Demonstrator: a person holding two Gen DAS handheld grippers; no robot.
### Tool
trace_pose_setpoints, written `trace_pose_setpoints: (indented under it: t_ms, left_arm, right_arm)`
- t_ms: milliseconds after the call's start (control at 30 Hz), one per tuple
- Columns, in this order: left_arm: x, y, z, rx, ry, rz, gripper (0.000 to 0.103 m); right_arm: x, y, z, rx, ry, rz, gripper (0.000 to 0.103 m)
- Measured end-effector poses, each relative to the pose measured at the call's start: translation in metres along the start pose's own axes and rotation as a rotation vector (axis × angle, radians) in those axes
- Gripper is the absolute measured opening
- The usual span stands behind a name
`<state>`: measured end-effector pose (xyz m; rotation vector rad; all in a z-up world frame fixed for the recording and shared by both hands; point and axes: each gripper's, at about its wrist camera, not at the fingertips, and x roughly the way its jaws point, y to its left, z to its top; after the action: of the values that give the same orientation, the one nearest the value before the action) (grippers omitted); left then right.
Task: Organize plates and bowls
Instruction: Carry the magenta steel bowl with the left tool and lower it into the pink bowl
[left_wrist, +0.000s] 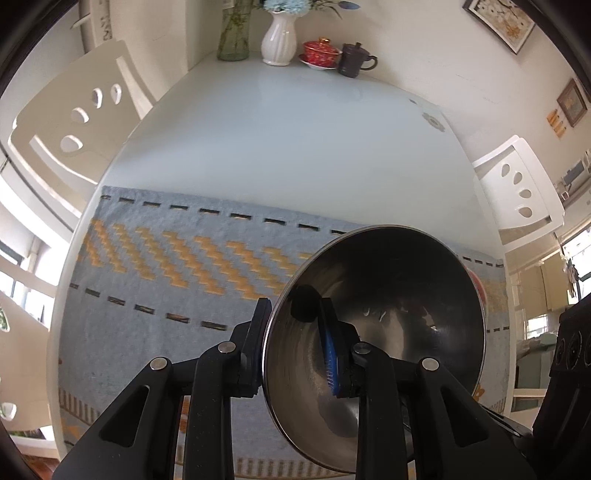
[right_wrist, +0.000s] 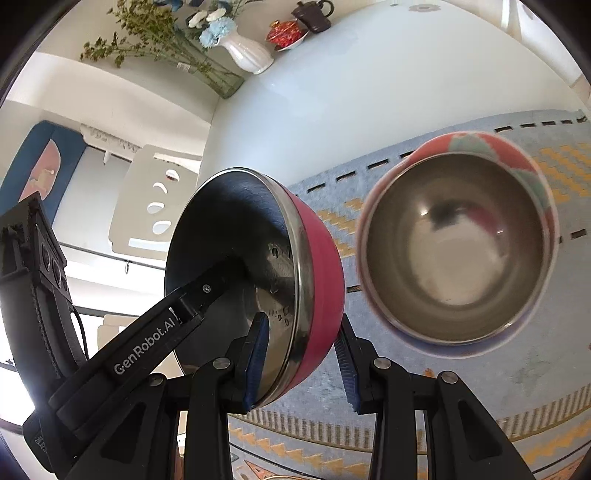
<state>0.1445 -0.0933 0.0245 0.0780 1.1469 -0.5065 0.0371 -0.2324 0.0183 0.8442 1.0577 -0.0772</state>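
The white table (left_wrist: 295, 140) carried a blue-and-yellow woven mat (left_wrist: 155, 280) across its near half. On the mat in the right wrist view sat a patterned bowl (right_wrist: 458, 243) with a steel inside, upright and blurred. No plates showed in either view, so how that part of the job stood could not be told.

Both tongs held the same red bowl (right_wrist: 321, 280). It was tipped on its side and seemingly clear of the mat, just beside the patterned bowl without touching it. The right gripper (right_wrist: 301, 354) was clenched on the bowl's wall, one pad inside the steel lining and one against the red outside. The left gripper (left_wrist: 295, 347) was clamped on the rim (left_wrist: 273, 332), likewise with one pad inside and one outside; its black arm also appeared reaching into the bowl in the right wrist view.

By my reckoning the sorting was mid-way at best: one bowl sat placed, the red one was in transit, likely bound for nesting in or beside the other. At the far edge a white vase (left_wrist: 279, 40), a red lidded cup (left_wrist: 321, 51) and a dark mug (left_wrist: 354, 61) stood apart.
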Motion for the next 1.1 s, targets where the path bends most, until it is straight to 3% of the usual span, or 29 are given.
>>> trace_pose_setpoints:
  t_ms: [567,1100]
  left_arm:
    - [0.027,-0.065,-0.002,0.032,0.033,-0.083,0.022]
    - [0.040,-0.090,-0.004,0.095,0.045,-0.072,0.022]
  right_arm:
    - [-0.040,-0.054,0.028,0.027,-0.024,-0.094,0.035]
    - [-0.047,-0.083,0.041,0.048,-0.006,-0.120,0.035]
